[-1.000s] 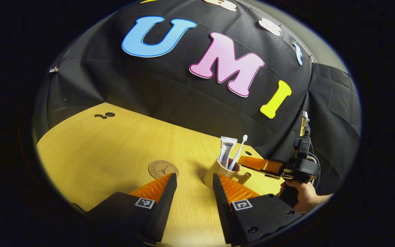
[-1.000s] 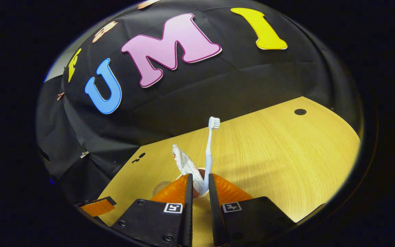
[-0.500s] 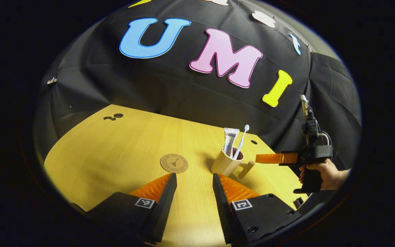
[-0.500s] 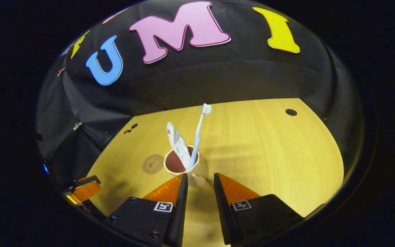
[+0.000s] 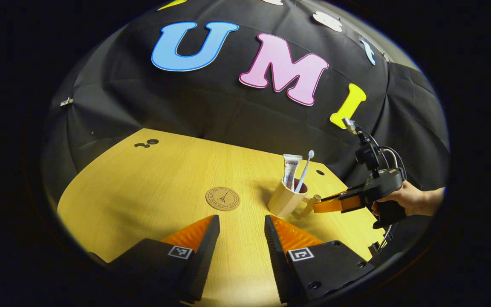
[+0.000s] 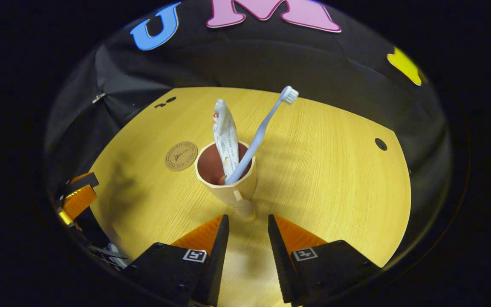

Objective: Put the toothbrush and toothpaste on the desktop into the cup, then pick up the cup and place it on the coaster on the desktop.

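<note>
A beige cup [image 6: 228,187] stands upright on the wooden desktop [image 6: 335,170], with a toothpaste tube [image 6: 225,136] and a pale blue toothbrush [image 6: 267,123] leaning inside it. Its knob-like handle [image 6: 244,208] points at my right gripper [image 6: 247,221], which is open, with the handle just ahead of the fingertips and not between them. A round brown coaster [image 6: 180,156] lies apart from the cup, to its left. In the left gripper view, the cup [image 5: 286,200] stands right of the coaster [image 5: 223,198]. My left gripper [image 5: 241,226] is open and holds nothing, short of both.
The right gripper [image 5: 335,204] and the hand [image 5: 407,200] holding it reach in from the right, level with the cup's handle. The left gripper [image 6: 75,200] sits at the desk's left edge. Cable holes [image 6: 380,144] mark the desktop. The black cloth wall backs the desk.
My right gripper let go of the toothbrush, opened wider, drew back and dropped to the level of the cup's handle. The left gripper pulled back a little from the cup.
</note>
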The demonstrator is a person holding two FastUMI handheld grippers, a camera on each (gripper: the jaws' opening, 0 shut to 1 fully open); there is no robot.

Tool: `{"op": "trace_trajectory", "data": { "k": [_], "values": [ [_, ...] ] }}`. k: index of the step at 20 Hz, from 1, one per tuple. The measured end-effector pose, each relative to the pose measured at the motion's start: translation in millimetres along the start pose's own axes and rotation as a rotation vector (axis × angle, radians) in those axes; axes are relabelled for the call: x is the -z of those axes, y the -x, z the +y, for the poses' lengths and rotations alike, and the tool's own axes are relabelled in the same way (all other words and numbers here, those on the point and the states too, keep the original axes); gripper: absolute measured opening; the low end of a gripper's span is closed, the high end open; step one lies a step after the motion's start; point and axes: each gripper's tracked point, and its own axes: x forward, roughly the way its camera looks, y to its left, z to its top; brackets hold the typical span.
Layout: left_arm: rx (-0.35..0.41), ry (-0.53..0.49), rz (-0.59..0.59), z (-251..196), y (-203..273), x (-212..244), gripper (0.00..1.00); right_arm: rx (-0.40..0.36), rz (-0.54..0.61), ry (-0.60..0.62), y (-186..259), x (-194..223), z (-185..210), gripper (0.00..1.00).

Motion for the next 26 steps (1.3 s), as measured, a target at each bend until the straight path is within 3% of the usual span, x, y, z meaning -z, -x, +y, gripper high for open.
{"op": "trace_trajectory", "data": {
  "k": [1, 2, 16, 19, 20, 21, 23, 24, 25, 26],
  "values": [
    [-0.003, 0.004, 0.001, 1, 0, 0, 0.67, 0.000, 0.025, 0.012, -9, 3, 0, 0.50],
    [-0.007, 0.008, 0.003, 2, -1, 2, 0.67, -0.004, 0.049, 0.027, -16, 5, 0, 0.57],
    [-0.069, 0.076, 0.026, 28, -14, 17, 0.67, -0.016, 0.271, 0.200, -71, 7, 7, 0.57],
    [-0.077, 0.088, 0.027, 32, -14, 17, 0.67, -0.013, 0.303, 0.210, -73, 9, 9, 0.44],
    [-0.079, 0.091, 0.028, 33, -14, 18, 0.67, -0.011, 0.311, 0.217, -73, 10, 9, 0.45],
    [-0.082, 0.094, 0.031, 34, -14, 18, 0.67, -0.013, 0.311, 0.223, -73, 10, 10, 0.33],
    [-0.086, 0.098, 0.033, 37, -13, 20, 0.67, -0.015, 0.312, 0.232, -70, 9, 9, 0.28],
    [-0.088, 0.101, 0.033, 38, -13, 20, 0.67, -0.018, 0.314, 0.229, -70, 9, 10, 0.32],
    [-0.088, 0.103, 0.032, 39, -12, 19, 0.67, -0.018, 0.311, 0.226, -71, 9, 10, 0.27],
    [-0.087, 0.104, 0.031, 40, -12, 19, 0.67, -0.015, 0.310, 0.222, -70, 9, 10, 0.31]
  ]
}}
